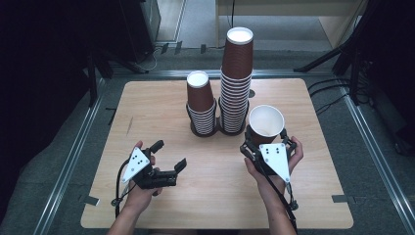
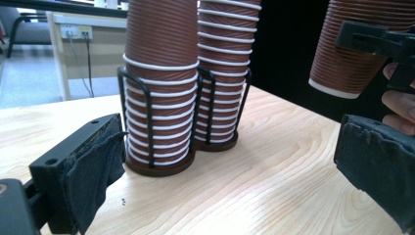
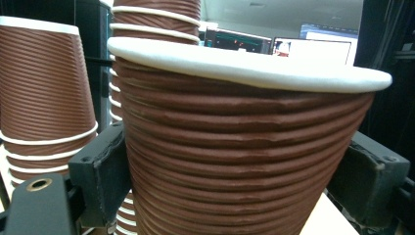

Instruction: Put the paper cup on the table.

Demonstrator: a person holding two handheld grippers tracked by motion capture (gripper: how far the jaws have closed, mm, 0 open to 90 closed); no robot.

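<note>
1. A single brown ribbed paper cup, mouth up, sits clamped in the right tool, just right of the tall stack and clear of the surface.
2. The thin wall bows where the jaws pinch it; a harder squeeze could crush the cup, while a looser one might let the tapered side slip out.
3. Swung left, the cup could clip the tall stack and topple it, since that column rises well above its wire holder.
4. The left tool rests near the left edge, jaws spread and holding nothing.
5. Count: one loose cup, two stacks of upturned cups, the shorter stack to the left, two wire holders, two tools. Cups within each stack are too many to number reliably.
</note>
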